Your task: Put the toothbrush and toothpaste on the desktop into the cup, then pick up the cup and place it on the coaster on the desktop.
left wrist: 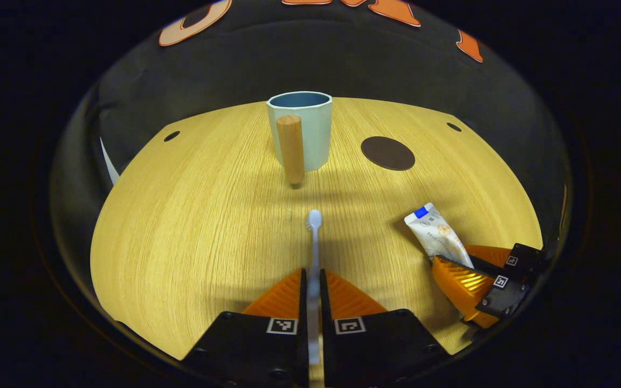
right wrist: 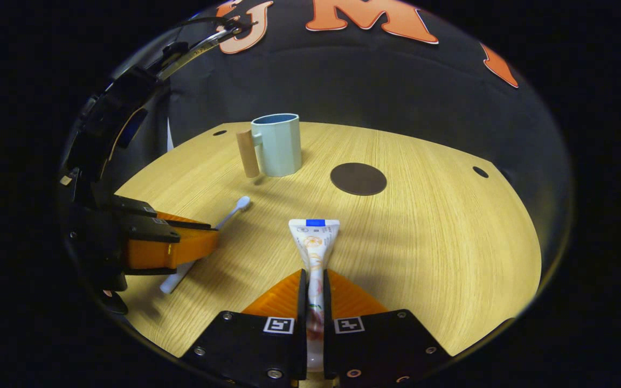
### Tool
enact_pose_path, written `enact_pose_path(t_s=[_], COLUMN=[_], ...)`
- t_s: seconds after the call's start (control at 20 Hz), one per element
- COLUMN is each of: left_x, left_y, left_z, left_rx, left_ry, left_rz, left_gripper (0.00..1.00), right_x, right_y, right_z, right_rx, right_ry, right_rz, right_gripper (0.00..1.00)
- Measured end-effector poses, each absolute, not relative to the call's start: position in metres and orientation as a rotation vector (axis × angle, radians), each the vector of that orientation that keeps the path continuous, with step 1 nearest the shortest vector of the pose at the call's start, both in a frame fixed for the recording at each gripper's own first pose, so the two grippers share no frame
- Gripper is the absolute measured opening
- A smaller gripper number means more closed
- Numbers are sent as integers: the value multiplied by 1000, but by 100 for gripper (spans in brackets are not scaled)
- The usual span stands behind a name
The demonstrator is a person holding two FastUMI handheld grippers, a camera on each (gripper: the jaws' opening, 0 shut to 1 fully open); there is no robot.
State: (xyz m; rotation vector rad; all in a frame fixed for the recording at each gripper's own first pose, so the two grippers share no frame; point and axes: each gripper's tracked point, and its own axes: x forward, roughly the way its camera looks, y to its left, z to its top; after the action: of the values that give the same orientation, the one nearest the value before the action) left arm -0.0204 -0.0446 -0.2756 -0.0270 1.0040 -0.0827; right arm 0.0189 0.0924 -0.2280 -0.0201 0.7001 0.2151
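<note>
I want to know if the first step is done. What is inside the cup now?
The cup shows only its blue inner wall near the rim; its bottom is hidden. The toothbrush is in the left gripper, the toothpaste in the right gripper.

There was one cup point(left wrist: 301, 129), one coaster point(left wrist: 387, 153), one toothbrush point(left wrist: 314, 242), one toothpaste tube point(left wrist: 437, 236) and two grippers point(left wrist: 313, 280) point(right wrist: 313, 280).

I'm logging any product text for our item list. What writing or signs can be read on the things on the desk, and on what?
Toothpaste: small print and a round emblem under a blue band, too blurred to read.
Square coded markers on the right gripper and left gripper: patterns, no words.
Cup, toothbrush, coaster: no writing seen.
</note>
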Motion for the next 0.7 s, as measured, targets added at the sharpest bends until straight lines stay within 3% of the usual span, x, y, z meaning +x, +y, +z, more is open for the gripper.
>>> enact_pose_path(t_s=[0.5, 0.7], left_x=[-25, -16], left_y=[-32, -33], left_z=[-330, -332], left_rx=[-120, -134], left_ry=[935, 841], left_rz=[-114, -136], left_gripper=[6, 6], right_x=[21, 21], right_y=[78, 75], right_z=[-176, -161], right_rx=[45, 66], right_ry=[564, 534], right_rz=[211, 207], right_gripper=[12, 12])
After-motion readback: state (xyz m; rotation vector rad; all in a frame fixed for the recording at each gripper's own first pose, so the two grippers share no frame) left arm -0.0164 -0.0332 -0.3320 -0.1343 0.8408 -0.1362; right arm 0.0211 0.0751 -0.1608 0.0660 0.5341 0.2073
